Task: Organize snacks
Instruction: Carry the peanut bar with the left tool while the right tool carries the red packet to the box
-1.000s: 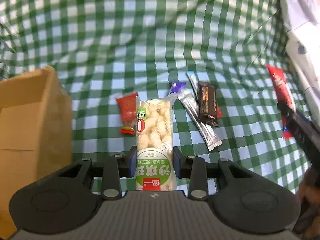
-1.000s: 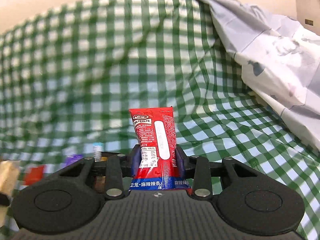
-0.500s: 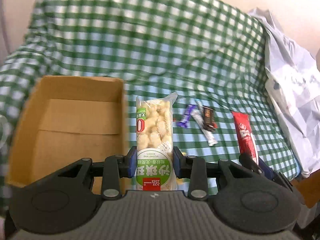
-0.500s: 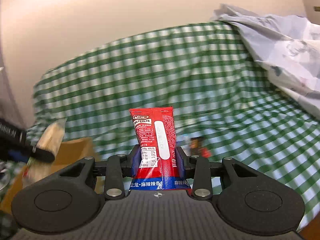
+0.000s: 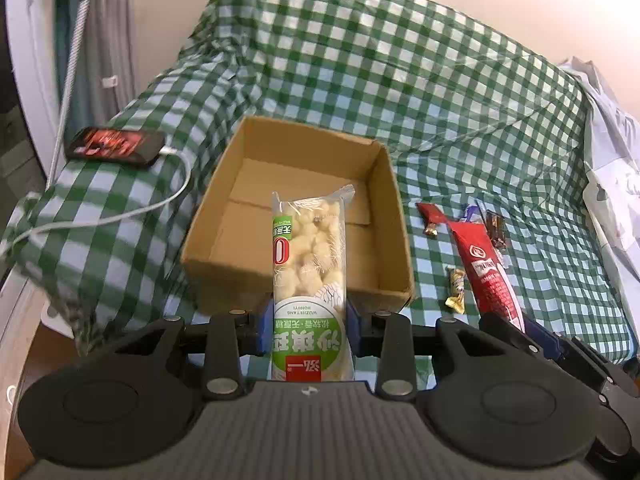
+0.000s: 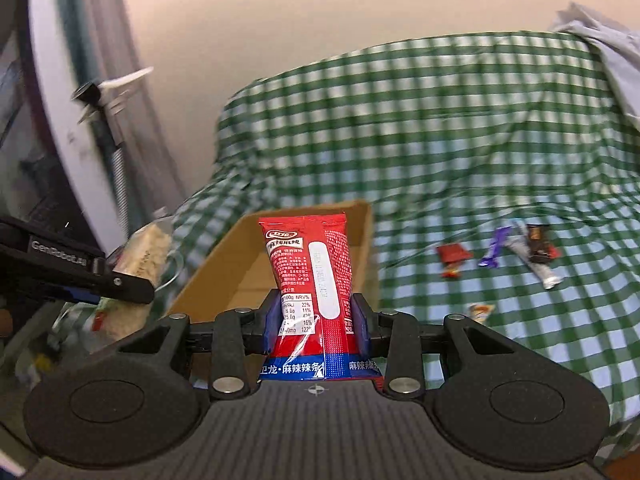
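1. My left gripper (image 5: 307, 322) has its jaws clamped on the green end of a clear pack of pale puffed snacks (image 5: 307, 256). The label reads "WUZHETANG HONGYI" with Chinese characters and a big red "0".
2. My right gripper (image 6: 316, 322) has its jaws clamped on a red spicy-strip packet (image 6: 310, 276) with a blue bottom band. It carries Chinese print and a nutrition table headed "100g NRV%".
3. In the right wrist view, the left gripper's side arm bears the marking "GenRobot.AI".
4. Just past the puffed pack sits an open cardboard box (image 5: 224, 208). The pack's far end shows in front of the box's inside. The red packet shows in front of the box's right wall.
5. Right of the box, loose snacks lie on the green checked cloth (image 5: 460, 92): a small gold-wrapped candy (image 5: 456, 286), a small red packet (image 5: 430, 220), a purple wrapper (image 6: 494, 250), a silver stick (image 6: 538, 262) and a dark bar (image 6: 538, 244).
6. Left of the box, a phone (image 5: 116, 146) with a lit screen lies on the cloth, with a white cable (image 5: 132, 212) plugged in.
7. Behind everything stands a plain beige wall (image 6: 320, 20), with pale printed bedding (image 5: 612, 168) at far right.
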`<state>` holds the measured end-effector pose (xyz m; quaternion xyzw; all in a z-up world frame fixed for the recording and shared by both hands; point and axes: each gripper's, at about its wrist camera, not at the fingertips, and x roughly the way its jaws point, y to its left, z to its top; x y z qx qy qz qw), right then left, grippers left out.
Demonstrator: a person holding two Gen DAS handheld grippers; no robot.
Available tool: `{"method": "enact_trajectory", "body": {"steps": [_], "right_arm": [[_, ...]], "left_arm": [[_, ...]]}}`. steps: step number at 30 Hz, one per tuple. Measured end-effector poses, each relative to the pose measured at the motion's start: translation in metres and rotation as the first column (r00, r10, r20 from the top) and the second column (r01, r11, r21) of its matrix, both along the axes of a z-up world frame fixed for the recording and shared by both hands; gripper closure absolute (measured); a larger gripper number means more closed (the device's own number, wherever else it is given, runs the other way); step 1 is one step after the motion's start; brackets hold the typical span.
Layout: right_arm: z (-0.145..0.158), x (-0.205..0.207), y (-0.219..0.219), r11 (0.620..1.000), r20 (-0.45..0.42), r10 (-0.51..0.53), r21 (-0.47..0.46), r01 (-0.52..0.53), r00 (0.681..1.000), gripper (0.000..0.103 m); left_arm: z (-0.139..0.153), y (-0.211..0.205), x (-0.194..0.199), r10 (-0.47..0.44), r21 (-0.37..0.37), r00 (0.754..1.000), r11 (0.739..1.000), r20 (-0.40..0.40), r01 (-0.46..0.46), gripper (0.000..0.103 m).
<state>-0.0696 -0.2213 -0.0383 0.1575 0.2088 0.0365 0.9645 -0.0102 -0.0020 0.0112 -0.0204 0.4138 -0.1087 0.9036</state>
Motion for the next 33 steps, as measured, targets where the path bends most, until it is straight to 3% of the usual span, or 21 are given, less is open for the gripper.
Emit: {"method": "enact_trajectory", "body": {"steps": [10,18,22,27,33], "right_arm": [[0.014,-0.01,0.024,0.998,-0.009,0.004,-0.065,-0.004,1.0,0.065],[0.017,0.007,0.017,0.996,-0.04,-0.036,-0.081,0.033,0.999,0.065],[0.028,0.017,0.01,0.993,-0.033,-0.014,-0.121,0.009,0.999,0.065],[0.028,0.035,0.011,0.995,-0.025,-0.014,-0.103,0.011,1.0,0.065],[0.014,0.061,0.018,0.994,-0.087,0.03,-0.098,-0.039,0.996,0.065]], "left_arm": [[0.0,0.023,-0.017,-0.017,-0.053,1.0,0.998,0.018,0.018,0.063],[0.009,0.022,0.007,-0.001,-0.065,0.999,0.998,0.054,0.005,0.063],[0.017,0.028,0.015,0.037,-0.138,0.997,0.99,0.075,-0.026,0.063],[0.005,0.026,0.035,0.018,-0.082,0.999,0.996,0.044,-0.014,0.063],[-0.016,0.027,0.068,0.029,-0.073,1.0,0.997,-0.01,-0.03,0.063]]}}
